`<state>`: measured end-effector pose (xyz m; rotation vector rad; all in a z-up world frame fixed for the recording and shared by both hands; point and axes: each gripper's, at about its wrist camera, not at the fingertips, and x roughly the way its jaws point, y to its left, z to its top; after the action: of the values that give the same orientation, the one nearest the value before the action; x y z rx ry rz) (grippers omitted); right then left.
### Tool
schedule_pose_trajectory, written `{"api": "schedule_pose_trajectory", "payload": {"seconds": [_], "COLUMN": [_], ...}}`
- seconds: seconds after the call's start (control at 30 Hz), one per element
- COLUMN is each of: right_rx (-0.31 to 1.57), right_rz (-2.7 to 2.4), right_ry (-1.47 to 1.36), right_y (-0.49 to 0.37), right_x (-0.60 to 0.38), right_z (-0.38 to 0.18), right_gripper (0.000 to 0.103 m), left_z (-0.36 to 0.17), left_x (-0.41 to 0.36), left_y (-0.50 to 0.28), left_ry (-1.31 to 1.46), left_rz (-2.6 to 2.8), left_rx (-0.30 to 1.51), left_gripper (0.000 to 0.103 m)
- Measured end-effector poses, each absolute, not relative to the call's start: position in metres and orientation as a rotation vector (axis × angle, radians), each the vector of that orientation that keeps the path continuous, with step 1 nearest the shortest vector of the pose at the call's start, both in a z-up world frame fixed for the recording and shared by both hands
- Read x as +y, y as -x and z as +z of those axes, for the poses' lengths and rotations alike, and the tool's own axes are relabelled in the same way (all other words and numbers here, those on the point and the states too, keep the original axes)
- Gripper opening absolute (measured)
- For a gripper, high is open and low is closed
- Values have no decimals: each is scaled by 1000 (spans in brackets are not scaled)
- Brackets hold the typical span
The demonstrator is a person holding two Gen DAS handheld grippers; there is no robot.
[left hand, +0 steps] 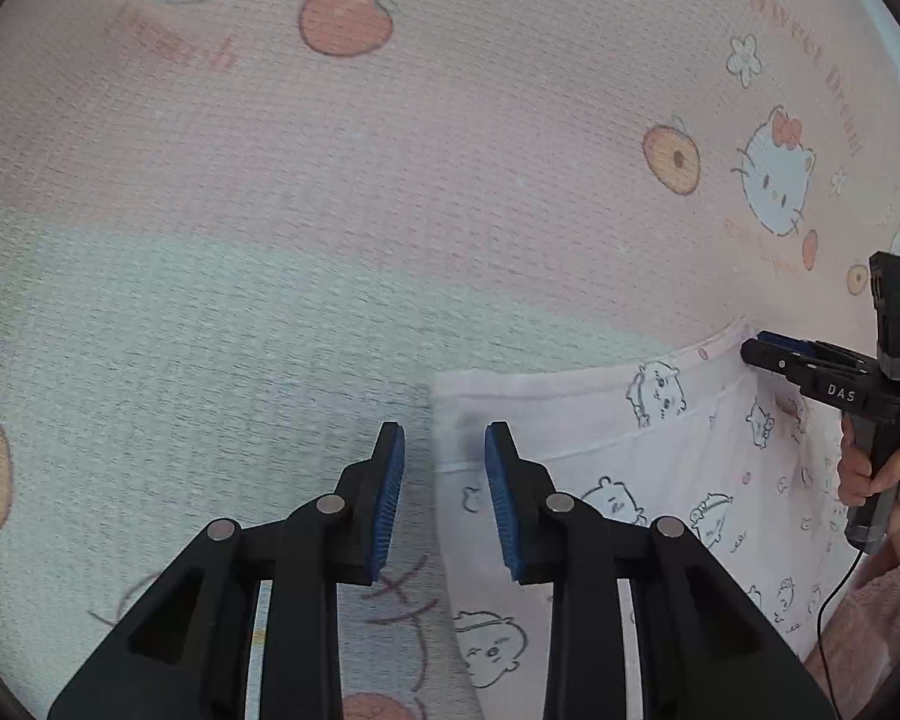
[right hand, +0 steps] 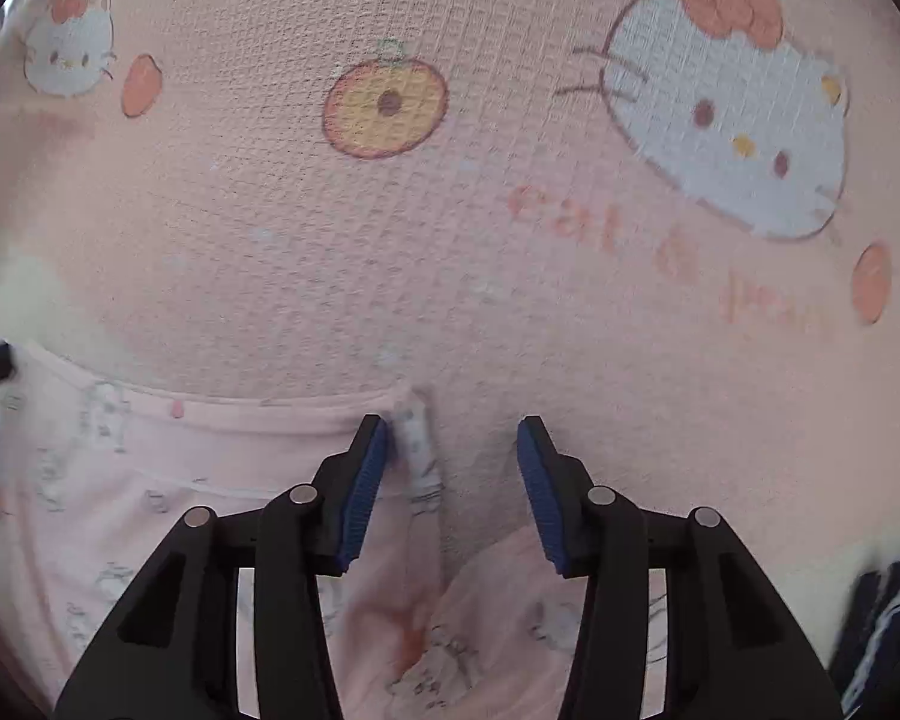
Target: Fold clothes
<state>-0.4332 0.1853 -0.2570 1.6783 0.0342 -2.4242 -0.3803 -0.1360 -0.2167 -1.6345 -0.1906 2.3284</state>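
Note:
A pale pink garment [left hand: 600,438] printed with small cartoon bears lies flat on the bed sheet [left hand: 390,210]. My left gripper [left hand: 444,450] is open and low over the garment's far left corner, whose edge runs between the blue pads. In the right wrist view the same garment [right hand: 198,450] fills the lower left. My right gripper [right hand: 450,438] is open, and the far right corner lies just inside its left pad [right hand: 372,468]. The right gripper [left hand: 762,354] also shows in the left wrist view, held by a hand [left hand: 870,474].
The sheet [right hand: 450,270] is pink waffle cloth with cat faces and peaches, and stretches far ahead of both grippers. A dark striped cloth [right hand: 882,618] lies at the right edge. A fuzzy pink fabric [left hand: 870,618] and a black cable [left hand: 834,594] sit by the hand.

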Motion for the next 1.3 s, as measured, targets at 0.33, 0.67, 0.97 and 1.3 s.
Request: {"api": "schedule_pose_trajectory", "payload": {"seconds": [0.33,0.67,0.97,1.3], "right_rx": [314,-207,-297,-686], "right_rz": [-2404,-2496,-2392,-2473], "right_ry": [-1565,-1552,-1729,-1904], "right_y": [427,385,202,93], "right_x": [150,192,179,263], "right_z": [-254,-196,-199,-247], "right_gripper": [7,19,25,26], "left_z": [-213,-187,-221,-232], "left_x": [-124,-154,-138,-160], "left_y": [389,366,246,197], "left_ry": [1617,1661,1848,1775], "left_rz": [2432,2422,2292,2156], "left_rx": [-85,-457,-669,-948], "left_gripper": [11,23,23,23]}}
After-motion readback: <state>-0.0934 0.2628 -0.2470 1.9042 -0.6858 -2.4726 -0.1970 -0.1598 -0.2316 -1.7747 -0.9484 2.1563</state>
